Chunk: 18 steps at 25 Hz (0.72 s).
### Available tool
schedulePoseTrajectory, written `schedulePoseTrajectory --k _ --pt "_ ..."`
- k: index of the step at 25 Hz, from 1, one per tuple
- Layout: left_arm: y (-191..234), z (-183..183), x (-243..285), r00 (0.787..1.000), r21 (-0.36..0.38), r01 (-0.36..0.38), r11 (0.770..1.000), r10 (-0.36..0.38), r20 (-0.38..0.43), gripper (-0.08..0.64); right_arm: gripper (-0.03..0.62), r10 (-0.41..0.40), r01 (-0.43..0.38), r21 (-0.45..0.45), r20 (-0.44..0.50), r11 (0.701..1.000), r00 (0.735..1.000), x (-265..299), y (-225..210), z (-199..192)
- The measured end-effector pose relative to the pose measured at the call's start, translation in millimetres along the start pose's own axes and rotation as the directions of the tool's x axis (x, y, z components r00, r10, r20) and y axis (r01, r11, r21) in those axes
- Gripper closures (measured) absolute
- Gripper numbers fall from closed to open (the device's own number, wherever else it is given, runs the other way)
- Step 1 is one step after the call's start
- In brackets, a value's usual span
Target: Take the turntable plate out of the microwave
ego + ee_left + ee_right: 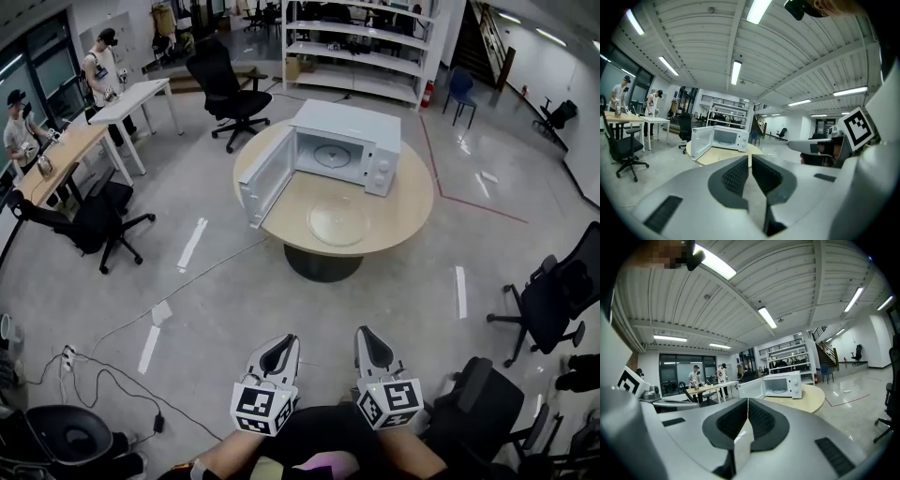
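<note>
- left gripper (279, 349): jaws drawn almost together with a thin slit between the pads, nothing in it; right gripper (373, 345): jaws closed pad to pad, empty
- glass plate (336, 222): clear disc, flat on the table (408, 202), well ahead of both jaws, just before the microwave (349, 127); a second round shape (330, 155) on the cavity floor, plate or roller ring cannot be told
- Risk, judged: jaws this narrow admit no rim; reaching in unopened would shove the disc toward the table's near edge
- Risk, judged: smooth thin glass; a pinch at one side could let it tilt, slip and break
- Risk, judged: door (265, 178) stands open ahead-left of the left jaws; a wide swing could strike it
- Around: office chair (553, 300) right of the right jaws, another chair (98, 216) and a cable (112, 384) left of the left jaws; none lies between jaws and table
</note>
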<state>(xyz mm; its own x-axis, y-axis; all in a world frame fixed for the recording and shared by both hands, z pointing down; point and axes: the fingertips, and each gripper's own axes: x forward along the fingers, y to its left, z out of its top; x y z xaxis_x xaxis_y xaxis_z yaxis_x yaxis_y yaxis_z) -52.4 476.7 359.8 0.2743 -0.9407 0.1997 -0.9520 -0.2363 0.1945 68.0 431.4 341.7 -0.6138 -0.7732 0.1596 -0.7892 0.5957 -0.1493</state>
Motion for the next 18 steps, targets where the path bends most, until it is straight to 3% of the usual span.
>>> schedulePoseTrajectory --k 6,18 --pt "-45 0 5 0.999 0.006 -0.027 1.000 0.027 0.017 0.491 0.571 0.023 -0.023 -0.027 -0.002 0.999 1.000 -38 -27 3" --pt "-124 -17 36 1.000 0.010 -0.024 1.000 0.023 0.011 0.500 0.574 -0.029 0.029 -0.020 -0.013 0.999 0.999 -97 -100 -11"
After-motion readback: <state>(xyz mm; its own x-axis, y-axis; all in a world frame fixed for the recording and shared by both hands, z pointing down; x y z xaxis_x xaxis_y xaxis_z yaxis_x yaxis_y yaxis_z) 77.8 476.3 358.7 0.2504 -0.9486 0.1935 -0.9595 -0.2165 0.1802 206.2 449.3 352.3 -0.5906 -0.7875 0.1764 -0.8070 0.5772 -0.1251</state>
